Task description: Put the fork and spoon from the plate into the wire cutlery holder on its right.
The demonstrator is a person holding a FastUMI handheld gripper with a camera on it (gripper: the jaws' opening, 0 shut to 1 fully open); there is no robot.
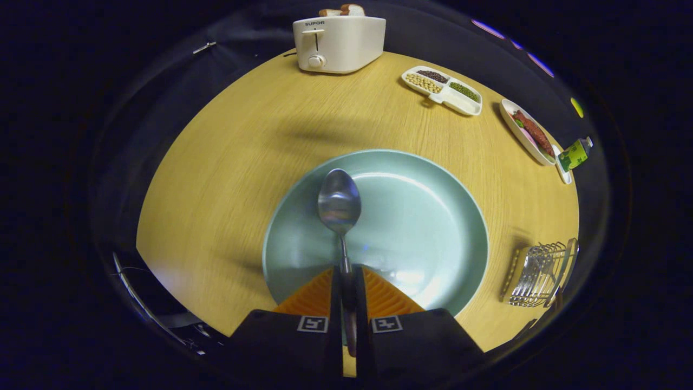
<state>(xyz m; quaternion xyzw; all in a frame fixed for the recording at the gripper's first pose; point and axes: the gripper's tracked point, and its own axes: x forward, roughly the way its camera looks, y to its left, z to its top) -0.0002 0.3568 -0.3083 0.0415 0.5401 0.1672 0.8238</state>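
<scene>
My gripper is shut on the handle of a metal spoon. The spoon's bowl points straight ahead of the fingers and hangs over the pale green plate, which lies on the round wooden table. Whether the spoon's bowl touches the plate I cannot tell. The wire cutlery holder stands to the right of the plate, near the table's edge, with what looks like metal cutlery lying in it.
A white toaster with bread in it stands at the far side of the table. A divided white dish of beans and a white dish with red food sit at the far right, beside a green tube.
</scene>
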